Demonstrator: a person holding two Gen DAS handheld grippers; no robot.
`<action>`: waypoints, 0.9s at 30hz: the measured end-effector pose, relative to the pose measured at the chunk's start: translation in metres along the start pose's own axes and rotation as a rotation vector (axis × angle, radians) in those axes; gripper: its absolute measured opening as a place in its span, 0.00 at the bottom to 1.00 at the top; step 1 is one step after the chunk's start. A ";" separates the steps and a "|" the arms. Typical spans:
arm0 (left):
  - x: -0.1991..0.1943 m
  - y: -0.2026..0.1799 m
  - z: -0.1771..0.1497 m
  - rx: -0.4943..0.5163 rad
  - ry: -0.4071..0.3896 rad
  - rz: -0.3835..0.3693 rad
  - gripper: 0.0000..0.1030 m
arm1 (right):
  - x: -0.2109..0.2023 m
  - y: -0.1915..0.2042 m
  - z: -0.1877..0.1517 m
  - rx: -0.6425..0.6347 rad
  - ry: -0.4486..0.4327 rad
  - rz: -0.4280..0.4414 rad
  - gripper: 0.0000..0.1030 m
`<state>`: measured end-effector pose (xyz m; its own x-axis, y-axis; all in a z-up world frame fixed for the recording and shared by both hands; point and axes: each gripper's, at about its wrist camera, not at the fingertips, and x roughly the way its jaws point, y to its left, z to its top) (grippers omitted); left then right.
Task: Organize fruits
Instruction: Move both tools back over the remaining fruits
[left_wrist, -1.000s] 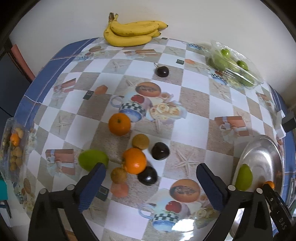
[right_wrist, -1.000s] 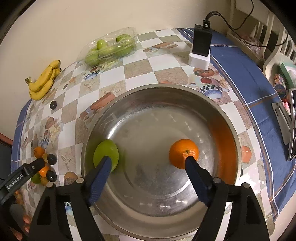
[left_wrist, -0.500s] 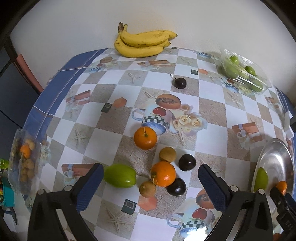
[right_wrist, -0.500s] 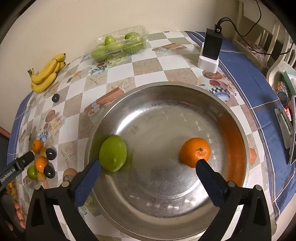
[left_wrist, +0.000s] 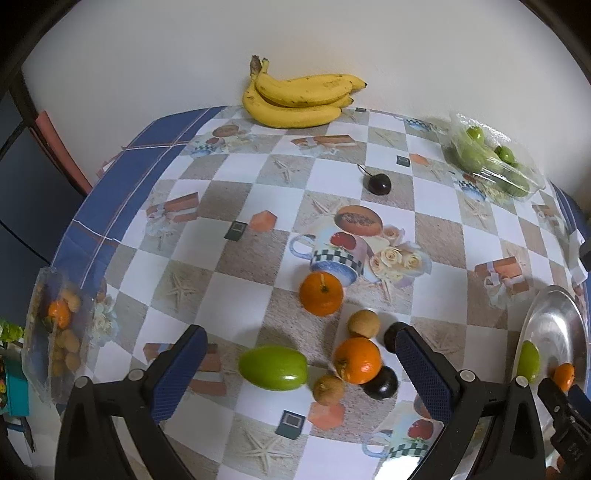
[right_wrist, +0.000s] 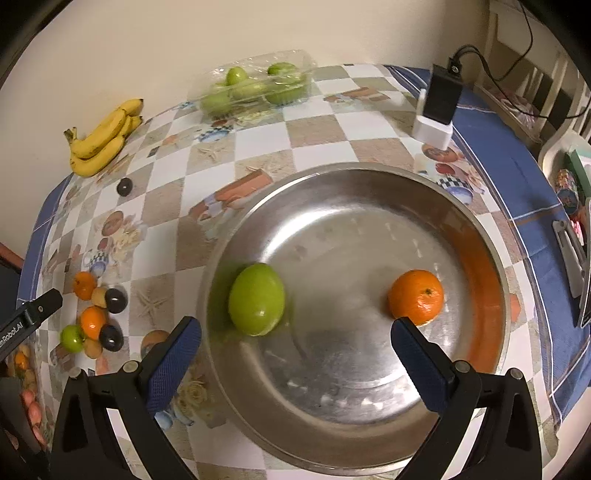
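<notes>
On the checked tablecloth before my left claw I count seven loose fruits in a cluster: one green mango lying on its side, long axis running left to right, two oranges, two small tan fruits and two dark plums. An eighth, a lone dark plum, sits well apart toward the bunch of bananas at the wall. My left claw hangs over the cluster, jaws wide and holding nothing. To the right, the steel bowl holds two fruits: one green mango, long axis tilted toward the far right, and one orange. My right claw hovers above the bowl, tilted down, jaws wide and empty.
</notes>
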<state>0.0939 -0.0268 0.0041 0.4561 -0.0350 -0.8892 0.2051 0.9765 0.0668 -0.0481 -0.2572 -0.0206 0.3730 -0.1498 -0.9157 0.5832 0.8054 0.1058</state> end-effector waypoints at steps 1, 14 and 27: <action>-0.001 0.002 0.001 0.003 -0.002 0.000 1.00 | -0.002 0.003 0.000 -0.004 -0.005 0.005 0.99; -0.003 0.056 0.009 -0.060 -0.026 -0.004 1.00 | -0.012 0.057 0.000 -0.113 -0.050 0.082 0.99; 0.016 0.096 0.004 -0.146 0.016 -0.022 1.00 | 0.001 0.124 -0.015 -0.251 -0.010 0.202 0.99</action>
<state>0.1246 0.0653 -0.0023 0.4386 -0.0540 -0.8971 0.0856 0.9962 -0.0181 0.0134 -0.1490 -0.0140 0.4707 0.0228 -0.8820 0.3013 0.9354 0.1850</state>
